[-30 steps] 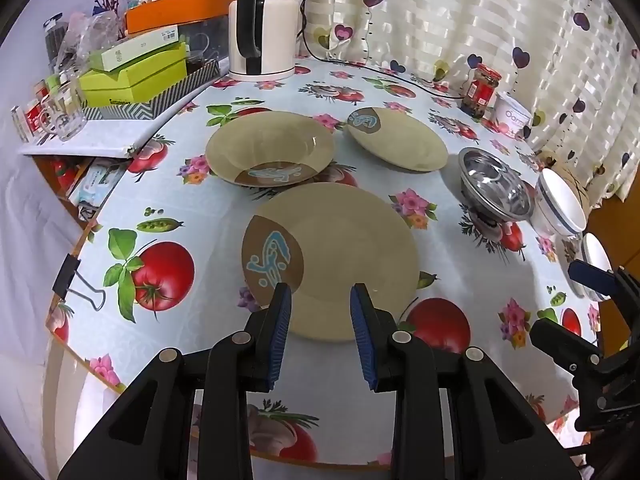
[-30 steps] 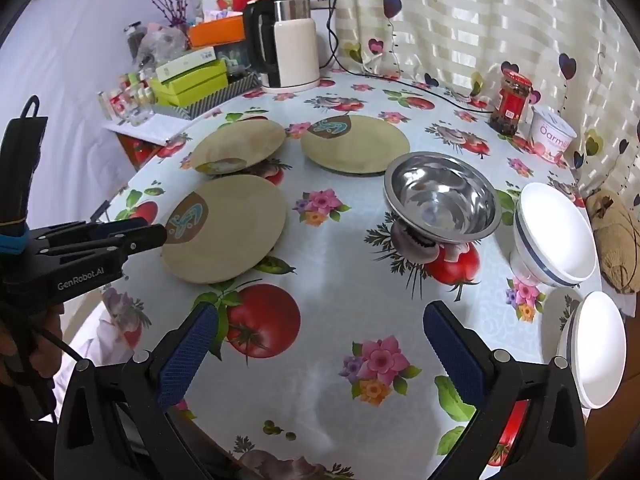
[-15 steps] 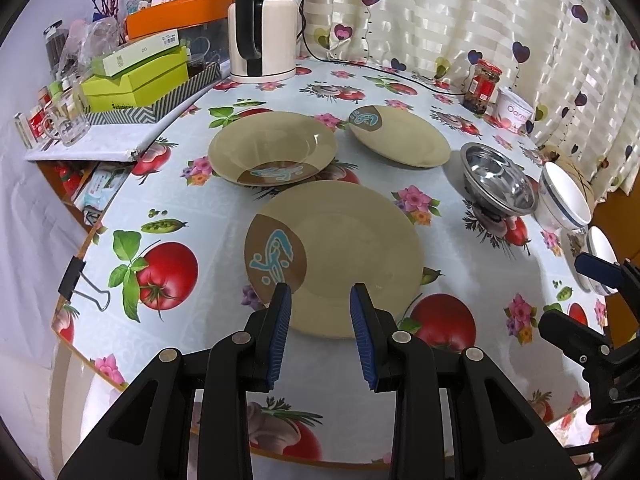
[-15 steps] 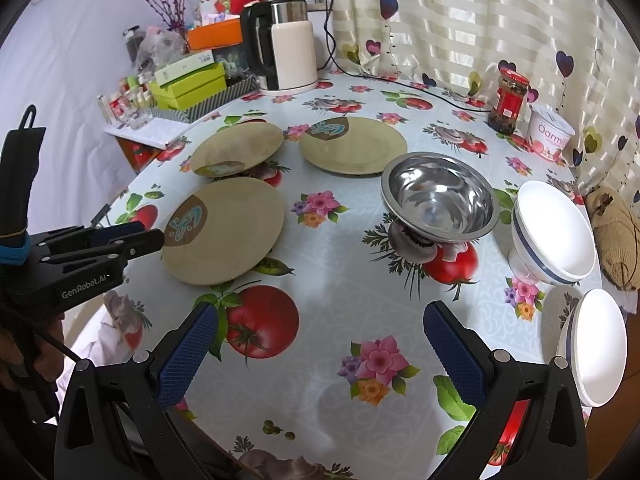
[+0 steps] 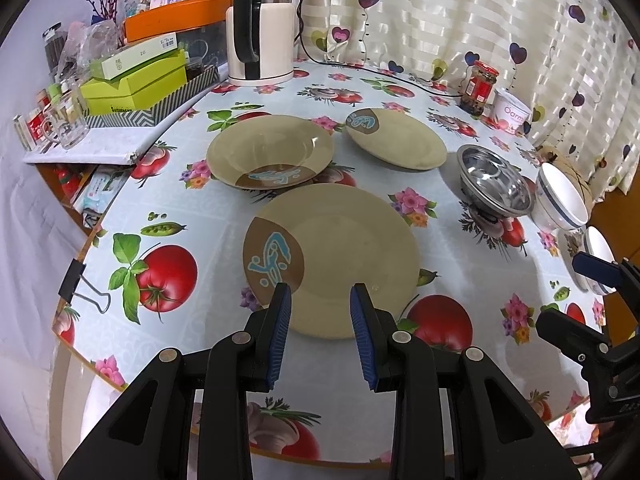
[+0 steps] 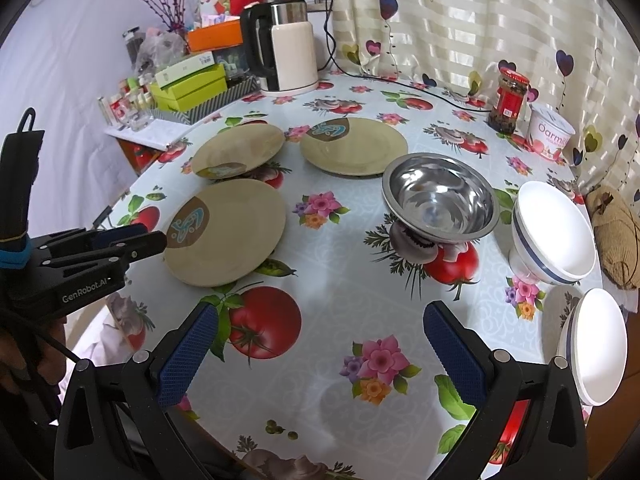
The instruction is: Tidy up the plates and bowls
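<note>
Tabletop (image 5: 224, 236): three plates, three bowls lying apart. Left gripper (image 5: 320, 324) hovering narrow at near plate (image 5: 344, 256), lower centre; right gripper (image 6: 320, 356) gaping wide, empty. Risk: plate sliding off edge.

A round table (image 5: 224, 248) wears a tomato-print cloth. Three tan plates (image 5: 332, 260) sit toward its left edge, a steel bowl (image 6: 440, 196) and two white bowls (image 6: 552, 236) along the right edge, a kettle (image 5: 260, 36) at the far edge.
</note>
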The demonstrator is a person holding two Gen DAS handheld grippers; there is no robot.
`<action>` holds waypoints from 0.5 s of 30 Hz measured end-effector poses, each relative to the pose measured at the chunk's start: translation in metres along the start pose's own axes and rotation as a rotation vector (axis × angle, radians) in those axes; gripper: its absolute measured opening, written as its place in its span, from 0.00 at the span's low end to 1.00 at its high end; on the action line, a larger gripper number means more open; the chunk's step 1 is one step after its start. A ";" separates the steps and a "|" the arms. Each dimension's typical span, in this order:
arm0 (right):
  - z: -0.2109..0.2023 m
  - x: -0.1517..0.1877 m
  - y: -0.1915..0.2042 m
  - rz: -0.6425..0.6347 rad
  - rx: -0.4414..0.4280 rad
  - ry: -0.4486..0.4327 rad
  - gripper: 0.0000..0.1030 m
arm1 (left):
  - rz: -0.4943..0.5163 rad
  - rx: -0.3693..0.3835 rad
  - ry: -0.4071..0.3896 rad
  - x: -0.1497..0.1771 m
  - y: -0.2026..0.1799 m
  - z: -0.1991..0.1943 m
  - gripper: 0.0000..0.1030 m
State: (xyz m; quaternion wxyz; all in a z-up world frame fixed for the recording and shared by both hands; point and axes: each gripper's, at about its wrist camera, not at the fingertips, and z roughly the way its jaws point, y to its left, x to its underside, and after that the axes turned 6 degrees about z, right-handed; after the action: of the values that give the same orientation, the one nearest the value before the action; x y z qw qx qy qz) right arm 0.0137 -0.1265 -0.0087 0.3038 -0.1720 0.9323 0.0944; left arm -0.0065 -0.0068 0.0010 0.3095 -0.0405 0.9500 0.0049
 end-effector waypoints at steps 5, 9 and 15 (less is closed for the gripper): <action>-0.001 -0.001 0.000 0.000 -0.002 0.000 1.00 | 0.003 0.003 -0.003 0.000 0.000 -0.001 0.31; 0.000 -0.001 0.000 0.001 -0.002 0.000 1.00 | 0.005 0.008 0.002 -0.001 -0.001 -0.001 0.31; 0.000 -0.001 0.000 0.003 -0.003 0.001 1.00 | 0.011 0.025 0.007 0.000 -0.001 0.001 0.31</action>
State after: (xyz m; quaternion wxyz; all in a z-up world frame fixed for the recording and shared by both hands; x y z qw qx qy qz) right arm 0.0145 -0.1262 -0.0084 0.3030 -0.1711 0.9326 0.0960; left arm -0.0057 -0.0079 0.0006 0.3067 -0.0316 0.9513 -0.0055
